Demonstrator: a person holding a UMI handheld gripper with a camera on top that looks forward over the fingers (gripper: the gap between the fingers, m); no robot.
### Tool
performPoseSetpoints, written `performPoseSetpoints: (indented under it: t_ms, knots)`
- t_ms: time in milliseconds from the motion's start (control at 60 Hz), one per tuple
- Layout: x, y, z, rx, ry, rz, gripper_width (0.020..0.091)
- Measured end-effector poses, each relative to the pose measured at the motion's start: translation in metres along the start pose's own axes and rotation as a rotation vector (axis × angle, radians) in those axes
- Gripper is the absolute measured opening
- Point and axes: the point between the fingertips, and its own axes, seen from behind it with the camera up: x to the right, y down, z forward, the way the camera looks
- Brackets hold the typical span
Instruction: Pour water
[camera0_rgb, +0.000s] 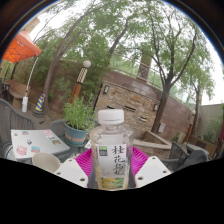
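Claw (111, 172) clamped on bottle (110, 150), both pink pads pressing label sides. Bottle upright between fingers, white cap on, green label with characters. Potted plant (77, 117) beyond claw, left. Paper cup (46, 161) just left of left finger. Table (25, 150) under cup. Brick wall (140, 95) far behind.

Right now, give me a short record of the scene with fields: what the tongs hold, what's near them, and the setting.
tongs: shut on the bottle, pink pads at both its sides
bottle: clear plastic, white cap on, upright, green and white label
cup: pale, beside the bottle, on the table
potted plant: beyond the bottle, green leaves, blue pot
table: papers lying on it
setting: outdoors, trees and a brick wall behind
pouring: not begun
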Motion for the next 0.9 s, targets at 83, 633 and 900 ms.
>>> performPoseSetpoints:
  t_ms: [83, 633, 900]
  knots:
    - [0.013, 0.025, 0.001, -0.012, -0.018, 0.148, 0.0474]
    - [0.026, 0.094, 0.000, -0.030, -0.051, 0.338, 0.0498]
    - [0.018, 0.107, -0.020, -0.187, -0.064, 0.319, 0.0843]
